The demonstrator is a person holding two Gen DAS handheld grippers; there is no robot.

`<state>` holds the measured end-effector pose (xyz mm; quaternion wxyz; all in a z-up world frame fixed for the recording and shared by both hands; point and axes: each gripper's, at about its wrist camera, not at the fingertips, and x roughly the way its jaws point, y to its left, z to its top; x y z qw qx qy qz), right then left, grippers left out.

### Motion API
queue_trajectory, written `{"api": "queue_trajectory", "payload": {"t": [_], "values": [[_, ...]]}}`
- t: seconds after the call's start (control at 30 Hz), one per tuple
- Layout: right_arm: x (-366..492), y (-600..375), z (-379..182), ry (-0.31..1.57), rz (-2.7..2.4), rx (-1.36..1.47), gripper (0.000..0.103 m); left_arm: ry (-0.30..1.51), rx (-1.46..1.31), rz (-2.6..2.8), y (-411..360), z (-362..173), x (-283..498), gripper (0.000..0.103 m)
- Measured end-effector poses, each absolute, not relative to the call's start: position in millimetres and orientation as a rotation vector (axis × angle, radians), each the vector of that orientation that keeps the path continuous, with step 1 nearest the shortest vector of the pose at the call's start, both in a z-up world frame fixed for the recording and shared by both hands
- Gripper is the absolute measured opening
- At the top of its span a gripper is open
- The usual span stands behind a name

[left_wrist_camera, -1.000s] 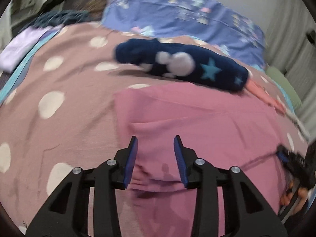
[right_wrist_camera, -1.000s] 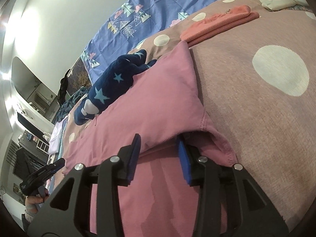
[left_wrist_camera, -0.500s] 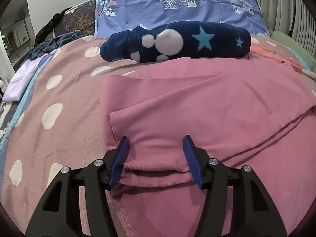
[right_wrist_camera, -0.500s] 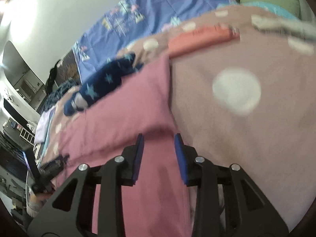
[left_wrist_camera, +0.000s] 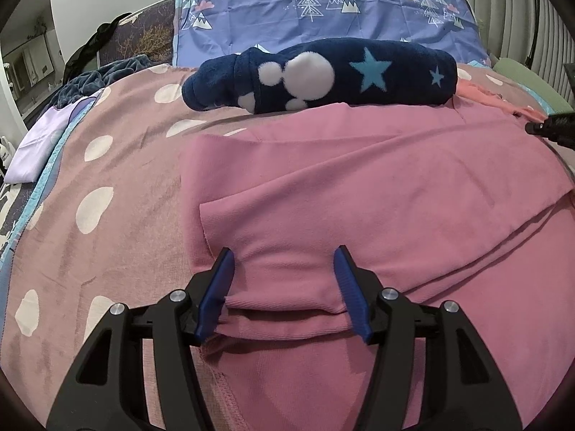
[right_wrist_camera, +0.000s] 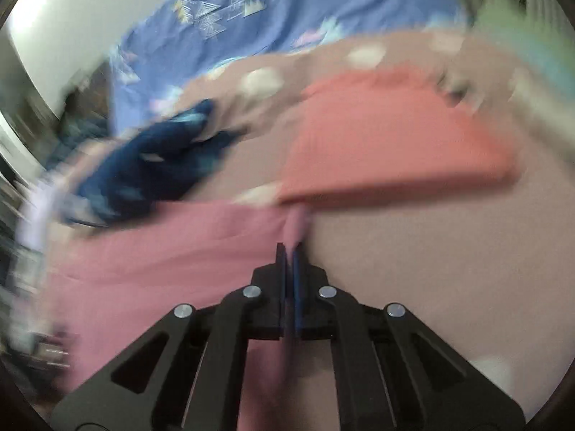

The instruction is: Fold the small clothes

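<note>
A pink garment (left_wrist_camera: 359,186) lies spread on the polka-dot bedspread (left_wrist_camera: 107,237), with one layer folded over another. My left gripper (left_wrist_camera: 284,262) is open, its jaws straddling a folded sleeve cuff at the garment's near edge. In the blurred right wrist view, my right gripper (right_wrist_camera: 291,248) is shut on a bunched corner of the pink garment (right_wrist_camera: 172,244) and holds it just above the bed.
A folded navy fleece with stars (left_wrist_camera: 323,75) lies behind the pink garment. A folded coral garment (right_wrist_camera: 388,143) lies ahead of the right gripper. A blue tree-print pillow (left_wrist_camera: 323,3) is at the head of the bed. A lilac cloth (left_wrist_camera: 39,143) lies at far left.
My right gripper has closed on the pink garment's corner and swung fast toward the coral garment. My left gripper has opened wider over the cuff.
</note>
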<state>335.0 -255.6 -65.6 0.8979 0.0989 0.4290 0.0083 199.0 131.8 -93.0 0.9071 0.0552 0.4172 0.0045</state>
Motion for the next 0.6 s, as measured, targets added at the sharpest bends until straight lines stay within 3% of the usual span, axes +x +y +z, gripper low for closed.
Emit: {"api": "queue_trajectory", "payload": {"t": [0.07, 0.27, 0.37, 0.43, 0.5, 0.6], "values": [[333.7, -271.5, -67.7, 0.874, -0.096, 0.199, 0.0, 0.861, 0.118, 0.011, 131.7, -93.1, 199.1, 0.059], [268.7, -250.6, -36.3, 0.786, 0.228, 0.267, 0.005, 0.859, 0.126, 0.015, 130.8, -93.5, 199.0, 0.06], [230.7, -208.5, -47.4, 0.81, 0.288, 0.013, 0.006, 0.858, 0.128, 0.016, 130.6, -93.7, 199.2, 0.06], [237.6, -214.6, -87.1, 0.872, 0.114, -0.125, 0.005, 0.858, 0.119, 0.011, 130.7, -93.5, 199.0, 0.06], [239.9, -243.7, -92.2, 0.878, 0.166, 0.077, 0.002, 0.858, 0.117, 0.011, 129.9, -93.7, 198.5, 0.06], [227.4, -254.7, -77.2, 0.876, 0.082, 0.109, 0.0, 0.859, 0.116, 0.009, 131.1, -93.6, 198.8, 0.06]]}}
